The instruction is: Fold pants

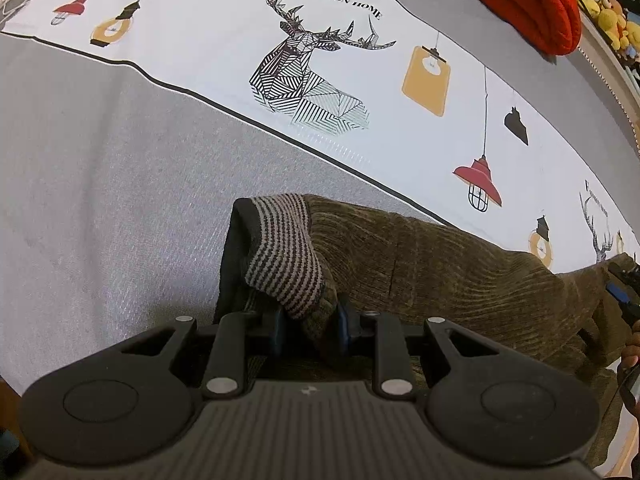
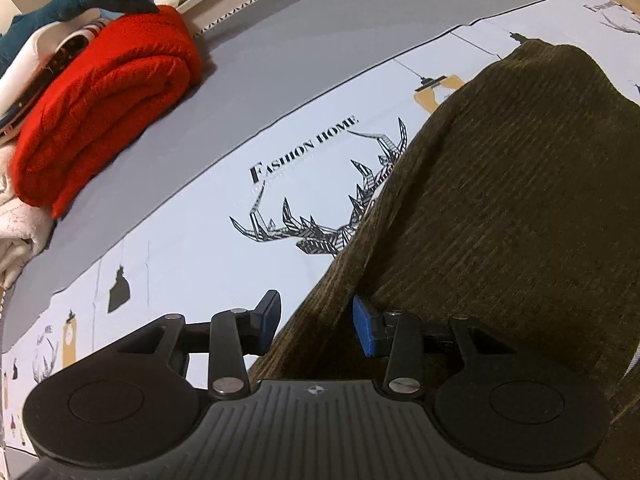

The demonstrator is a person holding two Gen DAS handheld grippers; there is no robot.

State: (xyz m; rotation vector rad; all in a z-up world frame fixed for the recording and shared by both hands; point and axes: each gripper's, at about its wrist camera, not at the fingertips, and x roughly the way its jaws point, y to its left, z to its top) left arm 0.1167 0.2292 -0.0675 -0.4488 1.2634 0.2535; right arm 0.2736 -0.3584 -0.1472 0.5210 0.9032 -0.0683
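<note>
The olive ribbed pants lie on a grey and white printed bedspread. My left gripper is shut on a bunched bit of the pants at the striped waistband lining, which folds over just beyond the pads. In the right wrist view the pants rise as a dark slope on the right. My right gripper stands open astride their left edge. Its blue right pad lies against the cloth, while the left pad sits clear of it over the sheet.
A folded red knit blanket lies at the far side of the bed, with a white towel beside it. Plush toys sit on a ledge behind. The deer print lies on the sheet beyond the pants.
</note>
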